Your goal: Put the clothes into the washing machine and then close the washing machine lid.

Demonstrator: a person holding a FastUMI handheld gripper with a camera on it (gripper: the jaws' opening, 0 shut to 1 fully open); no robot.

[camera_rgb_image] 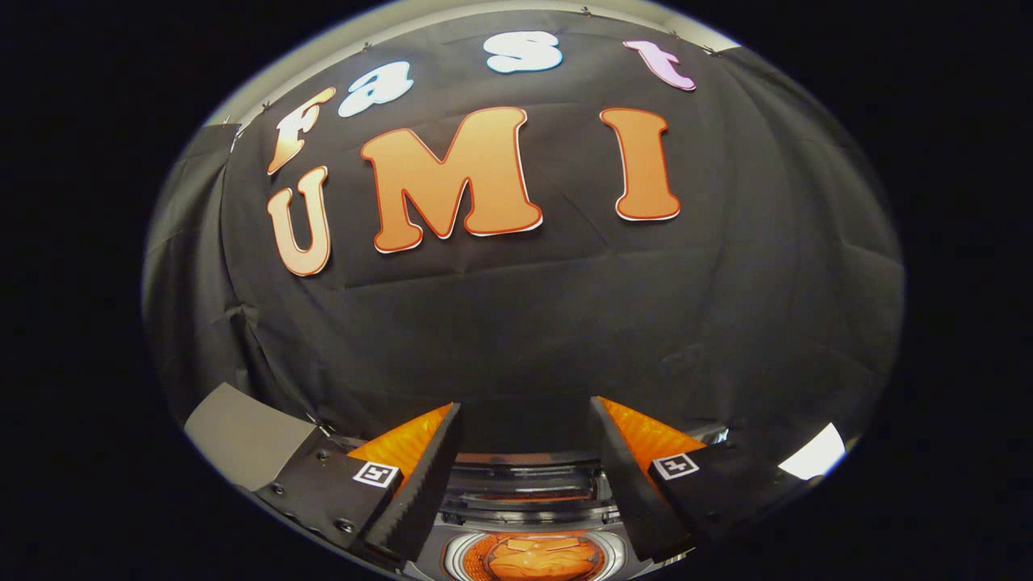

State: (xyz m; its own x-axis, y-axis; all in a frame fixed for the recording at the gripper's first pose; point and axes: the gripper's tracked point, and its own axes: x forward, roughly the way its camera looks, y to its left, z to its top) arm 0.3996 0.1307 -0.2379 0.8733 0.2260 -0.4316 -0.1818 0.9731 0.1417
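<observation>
Two fingers of my gripper (pixel 524 476) stand well apart, with nothing held between them; each one carries a small square marker tag on its outer block, one (pixel 377 474) on the left and one (pixel 675 466) on the right. The toothed inner faces of the fingers (pixel 424 484) slope toward each other as they run forward, and the gap between them stays wide all the way to the tips.

Below me, seen in that gap, is the washing machine (pixel 529 492). Its top opening lies between my fingers and close under them, and the lid looks to be up, since I can see straight down into the round drum (pixel 534 557) with its pale rim. Inside the drum lies an orange garment (pixel 537 558), crumpled flat at the bottom; I cannot tell what kind of clothing it is. My fingers are clear above it and do not touch it or the machine.

Beyond the fingertips hangs the black cloth wall (pixel 524 339) of the booth, creased in places. To the left of my left finger, a grey flat panel (pixel 242 436) juts up at an angle, and to the right of my right finger a bright white patch (pixel 811 453) shows low against the cloth.
</observation>
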